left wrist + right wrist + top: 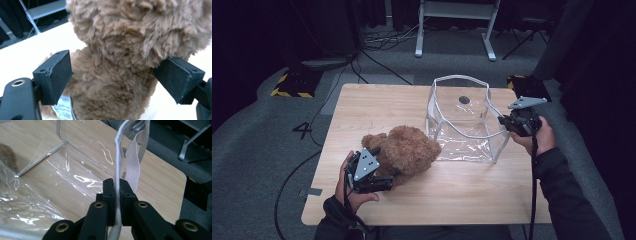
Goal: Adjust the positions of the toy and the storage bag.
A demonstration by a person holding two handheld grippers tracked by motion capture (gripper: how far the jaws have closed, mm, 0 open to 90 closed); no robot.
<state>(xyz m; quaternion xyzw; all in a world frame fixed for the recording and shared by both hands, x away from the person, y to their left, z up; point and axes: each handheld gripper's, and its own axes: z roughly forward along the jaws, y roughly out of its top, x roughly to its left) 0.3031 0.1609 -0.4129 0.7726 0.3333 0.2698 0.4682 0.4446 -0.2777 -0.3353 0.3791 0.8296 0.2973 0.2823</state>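
- Left claw [110, 80]: I see its jaws spread around the teddy bear [404, 150], pads flanking the fur; bear at twelve o'clock, fluffy, brown.
- Right claw [115, 192]: clamped on the clear bag's [462, 125] white rim.

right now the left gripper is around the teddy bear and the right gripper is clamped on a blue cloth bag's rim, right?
Not quite: the bag is clear plastic with a white rim, not blue cloth. The right gripper view shows the right gripper shut on that rim. The left gripper does straddle the teddy bear.
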